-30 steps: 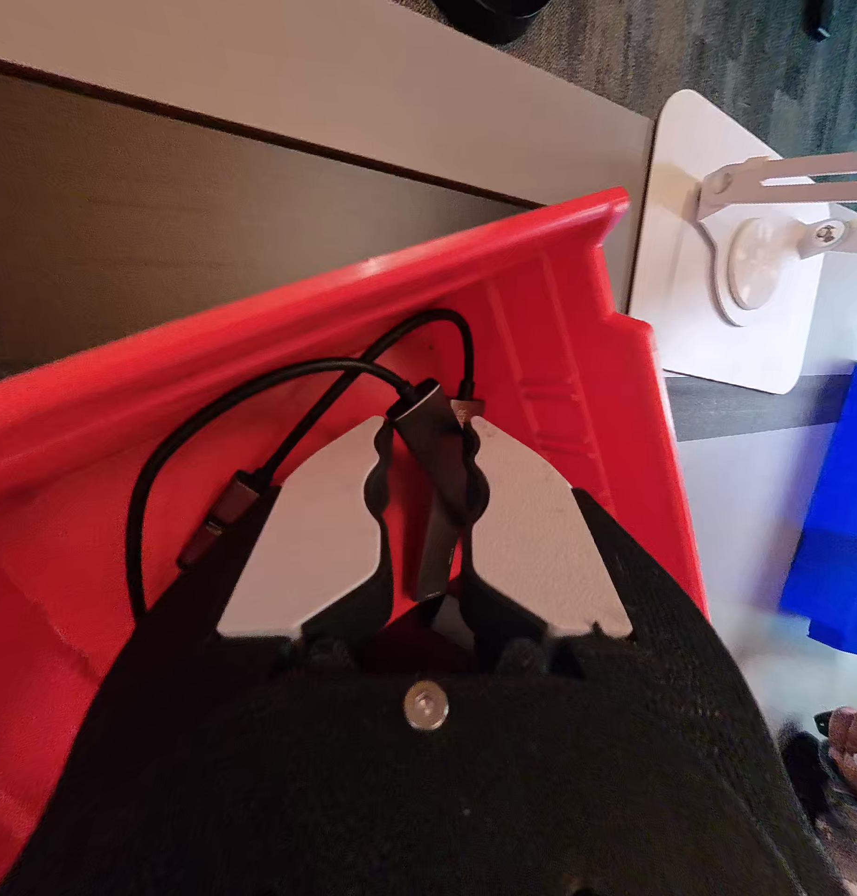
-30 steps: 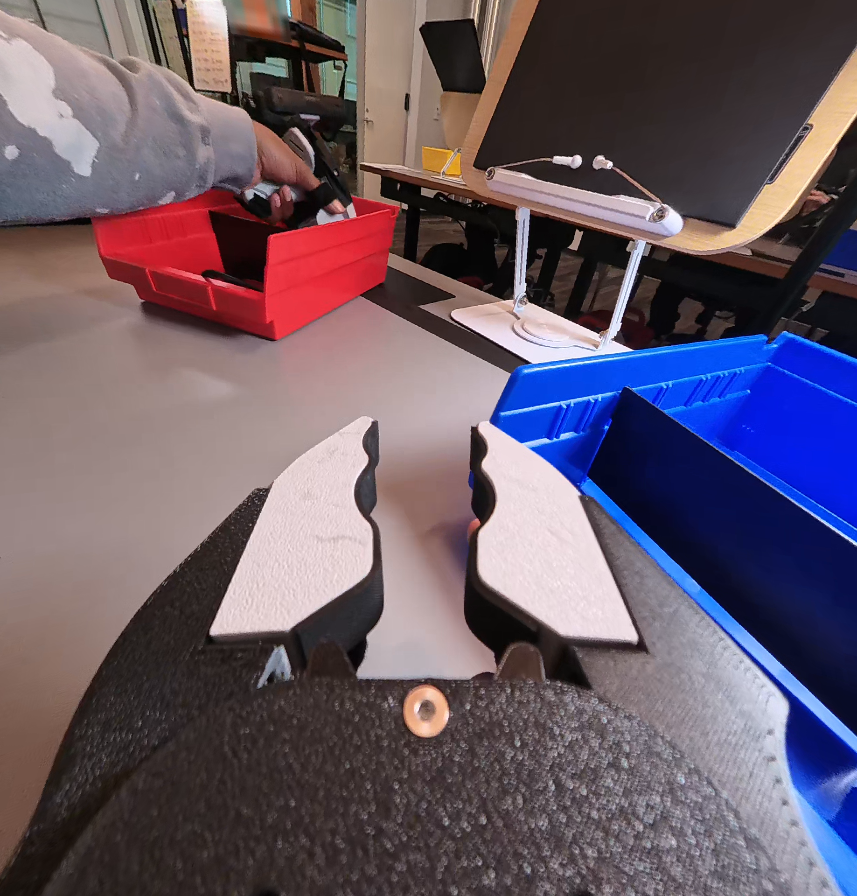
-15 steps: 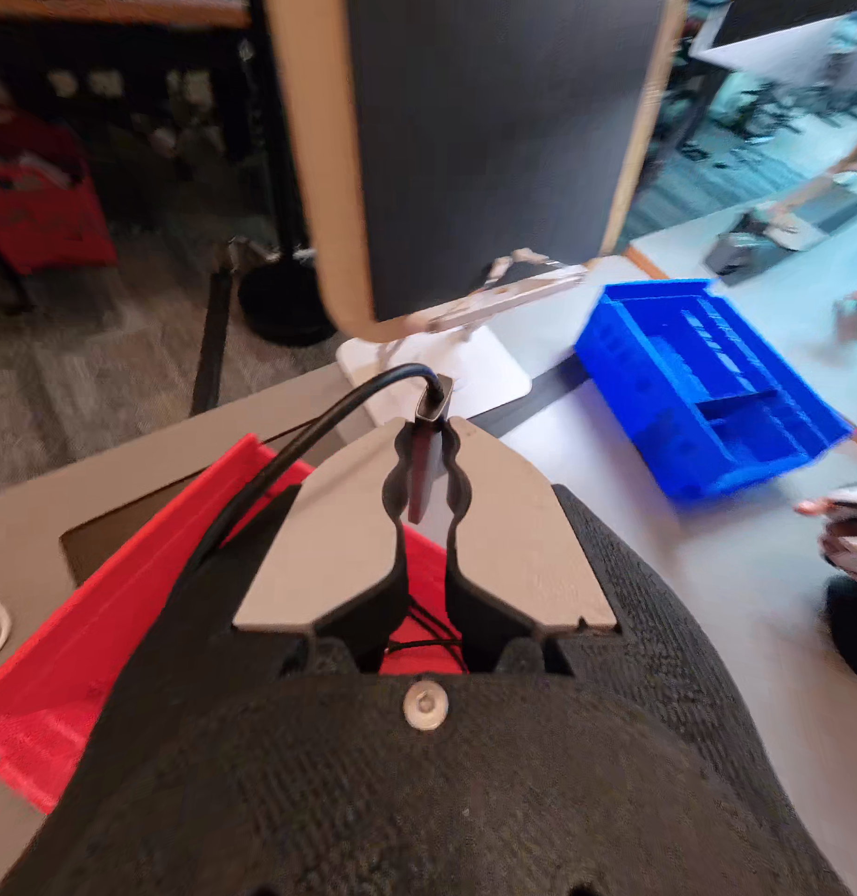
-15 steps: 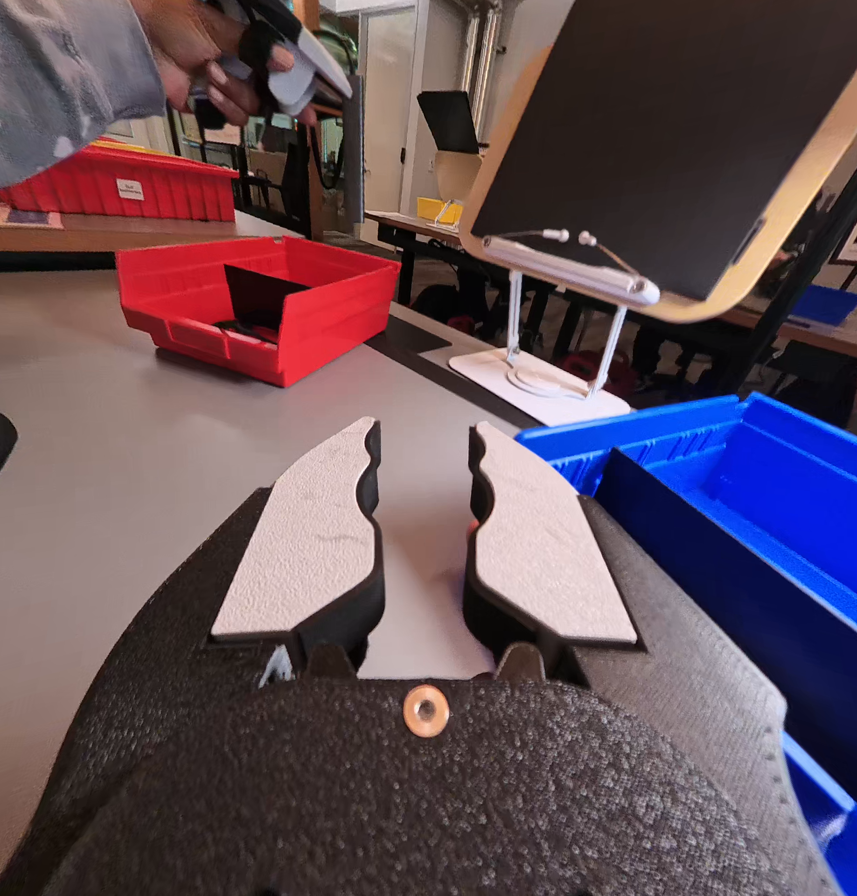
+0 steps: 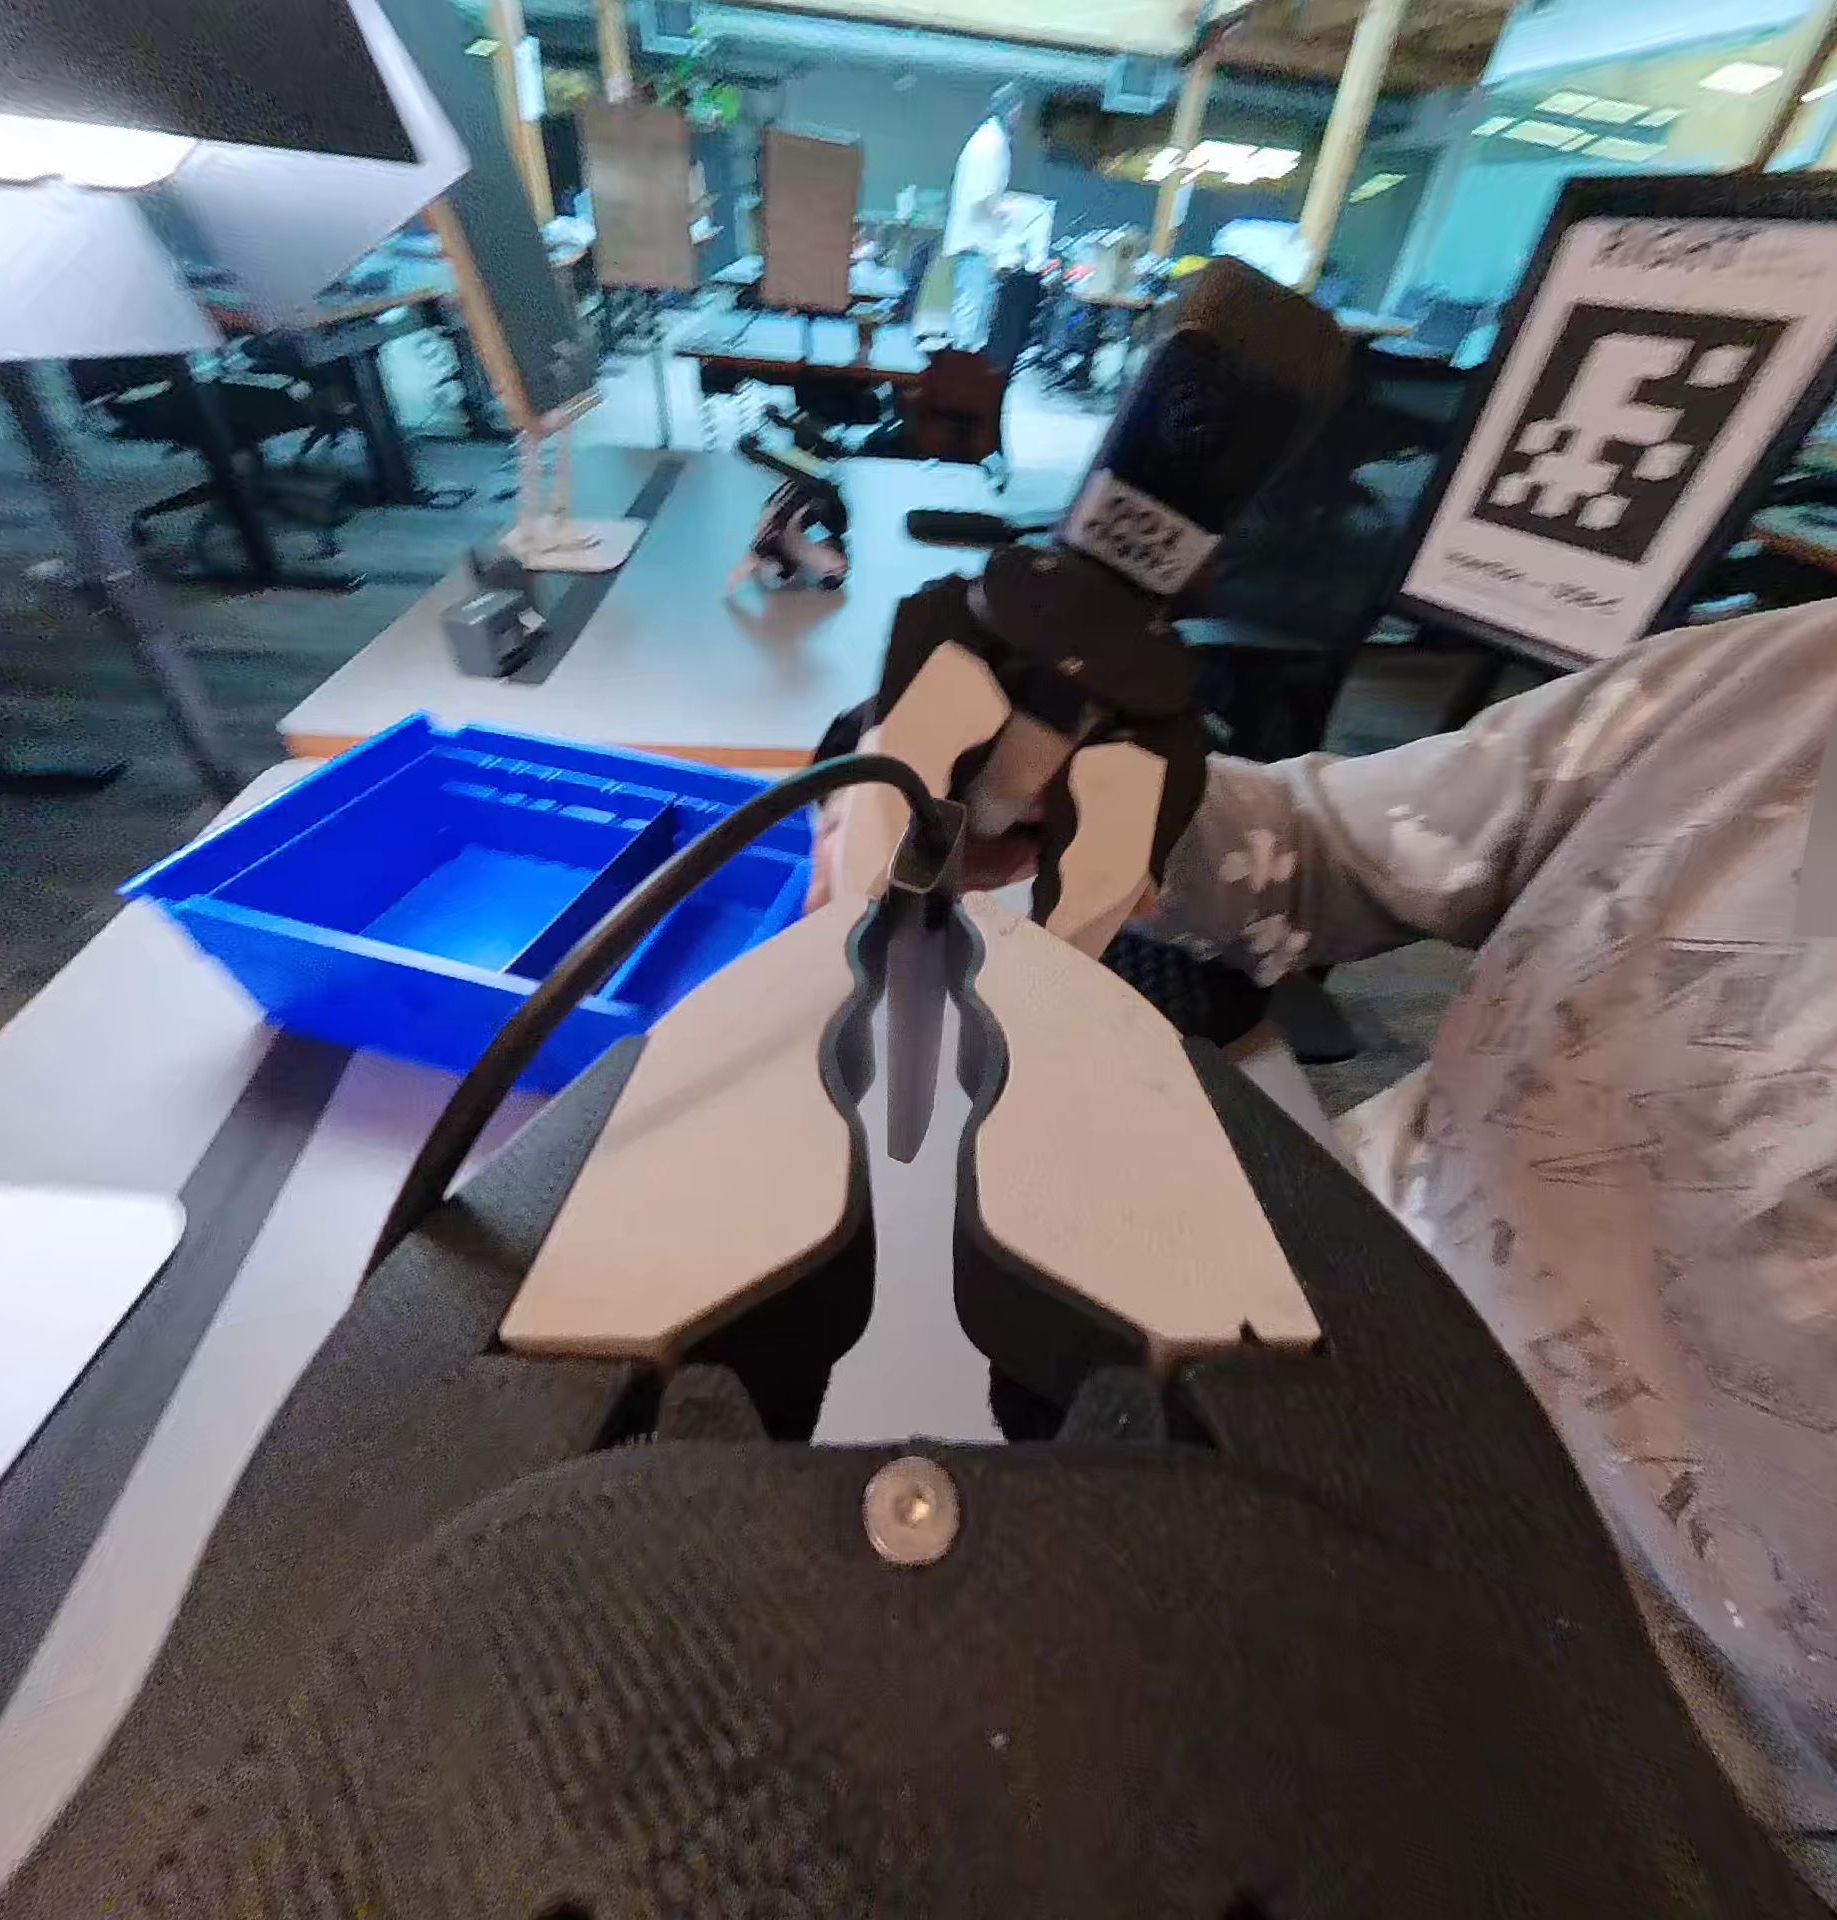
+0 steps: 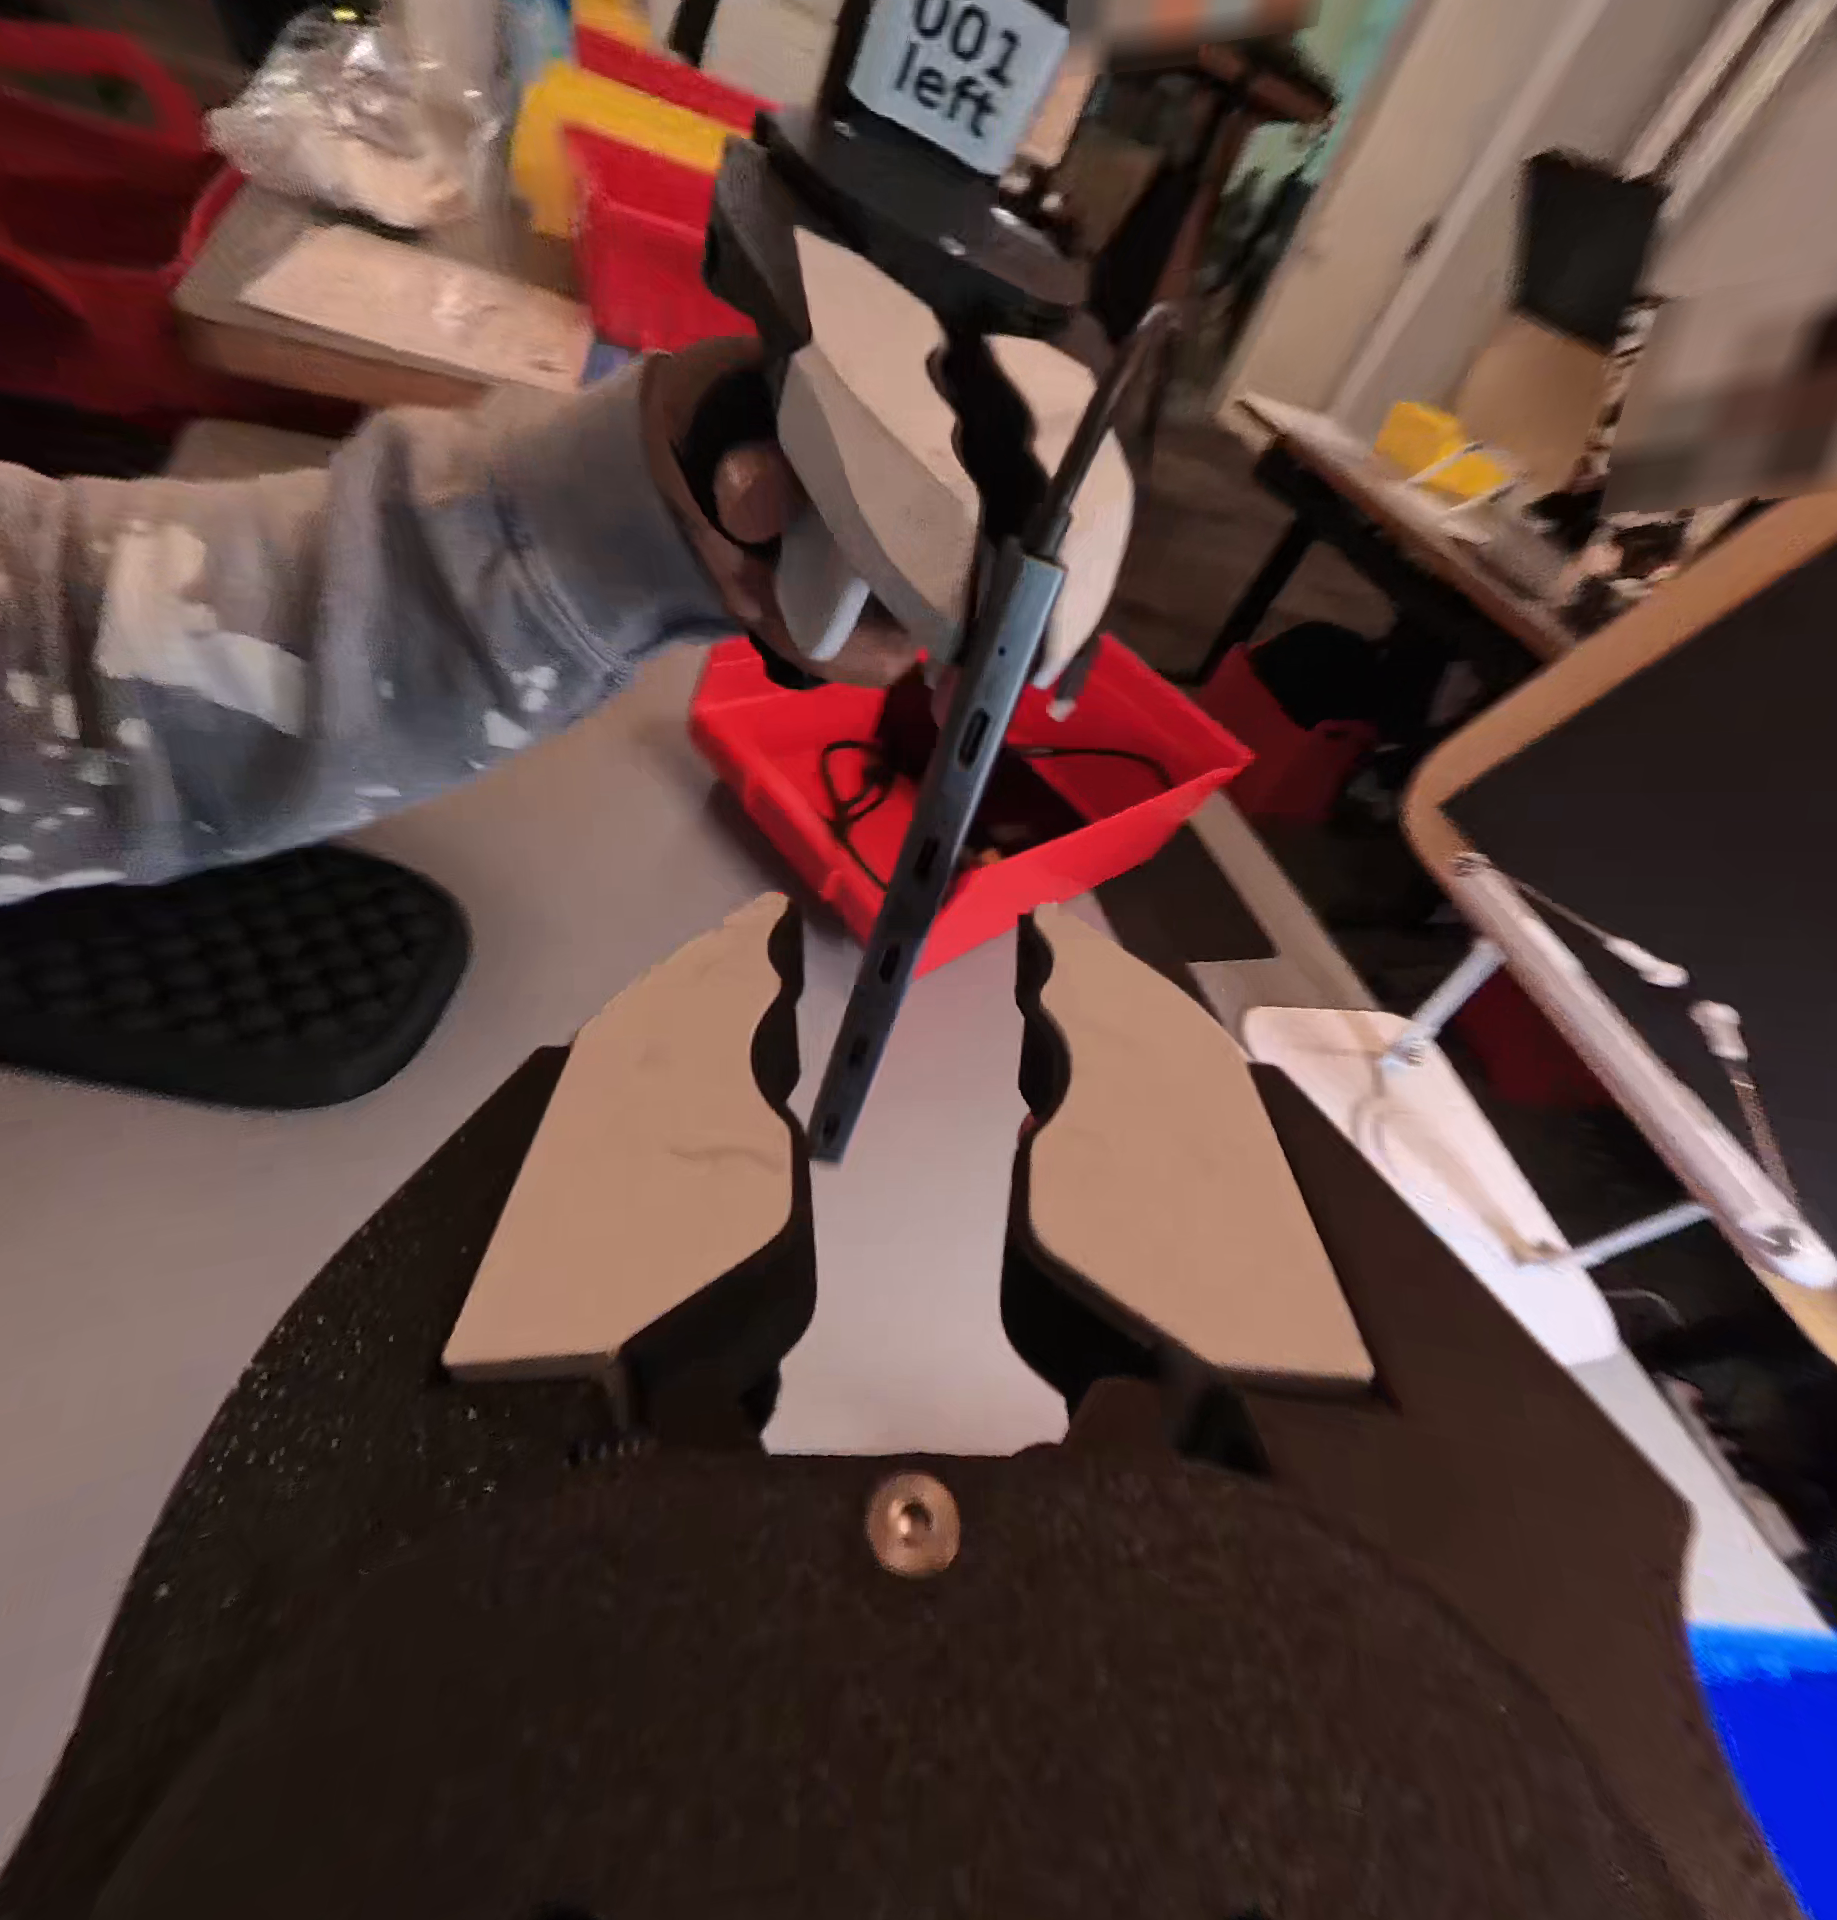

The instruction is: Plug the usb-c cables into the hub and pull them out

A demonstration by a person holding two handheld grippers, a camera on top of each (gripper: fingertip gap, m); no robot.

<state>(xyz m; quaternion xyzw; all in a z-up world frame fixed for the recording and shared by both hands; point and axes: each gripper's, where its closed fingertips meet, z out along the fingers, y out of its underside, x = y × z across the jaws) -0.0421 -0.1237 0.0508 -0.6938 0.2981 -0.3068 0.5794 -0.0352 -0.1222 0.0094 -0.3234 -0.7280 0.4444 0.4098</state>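
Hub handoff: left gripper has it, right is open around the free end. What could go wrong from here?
1. The left gripper pinches the hub only near its cable end; the long free end could pivot if the right gripper closes on it.
2. The hub hangs tilted between the right gripper's open jaws, so a close may catch it askew.
3. Its cable trails off left and could snag.

the hub [image 6: 929, 831] hangs above the counter [image 6: 602, 831], between the two grippers. the cables [image 6: 852, 774] lie in the bin [image 6: 1049, 873] behind it, and a stand [image 6: 1413, 1143] is on the right of that bin.
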